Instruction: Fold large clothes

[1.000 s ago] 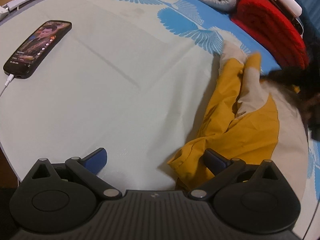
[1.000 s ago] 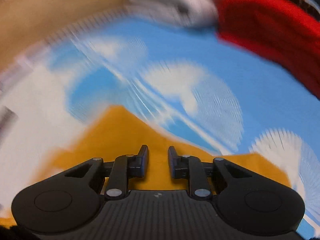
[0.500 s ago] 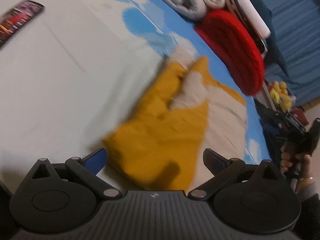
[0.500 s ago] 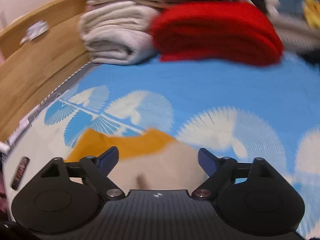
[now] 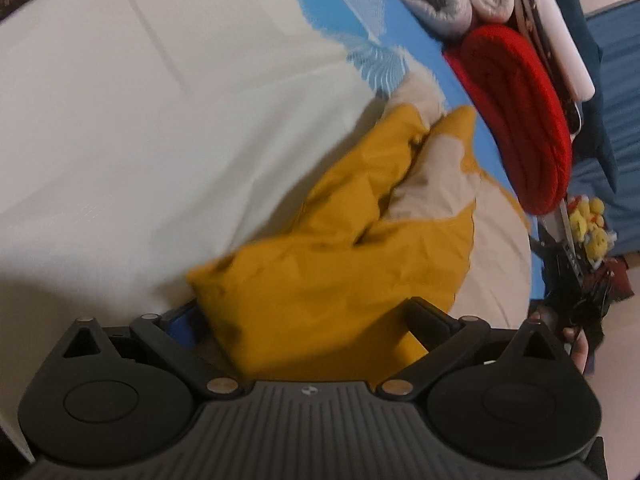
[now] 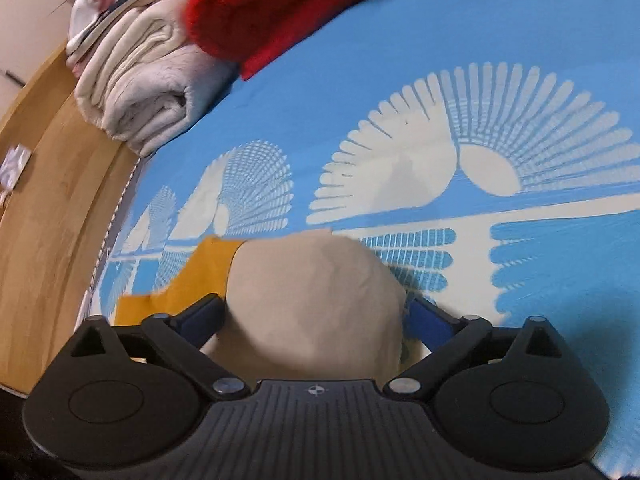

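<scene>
Left tool [image 5: 308, 316]: jaws wide and closing, yellow part of garment [image 5: 360, 248] between them, pads not pressing. Right tool [image 6: 316, 316]: jaws wide and opening, beige part of garment between them, no grip. Garment crumpled on bed sheet [image 5: 140, 120], near 1 edge of bed, short of red folded blanket [image 5: 516, 120] and white folded blanket [image 6: 148, 80].

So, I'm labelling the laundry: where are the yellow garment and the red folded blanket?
yellow garment [image 5: 340, 264], left wrist view, on its mustard top panel.
red folded blanket [image 5: 520, 120], left wrist view, on its folded edge.
</scene>
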